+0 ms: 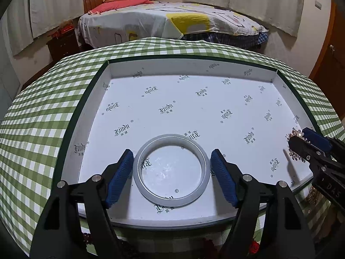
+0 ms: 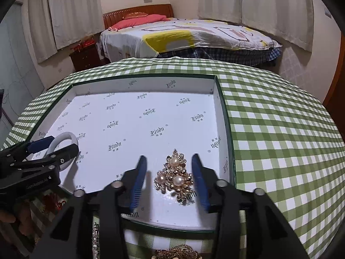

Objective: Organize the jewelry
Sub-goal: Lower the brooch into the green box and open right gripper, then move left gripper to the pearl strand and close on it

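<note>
A white bangle [image 1: 171,169] lies flat on the floor of a shallow white box [image 1: 194,67] with dark green rims. My left gripper [image 1: 171,161] is open, its blue pads on either side of the bangle and just apart from it. A gold brooch with pearls [image 2: 174,176] lies near the box's right wall [image 2: 224,129]. My right gripper [image 2: 169,161] is open, its pads on either side of the brooch, not touching it. The bangle also shows in the right wrist view [image 2: 62,142], and the brooch in the left wrist view [image 1: 294,135], partly hidden by the right gripper [image 1: 301,139].
The box sits on a green checked tablecloth [image 2: 280,129]. More jewelry lies on the cloth in front of the box: a gold piece [image 2: 176,252], a rhinestone strip [image 2: 94,237] and red pieces [image 2: 51,200]. A bed [image 1: 172,21] stands behind the table.
</note>
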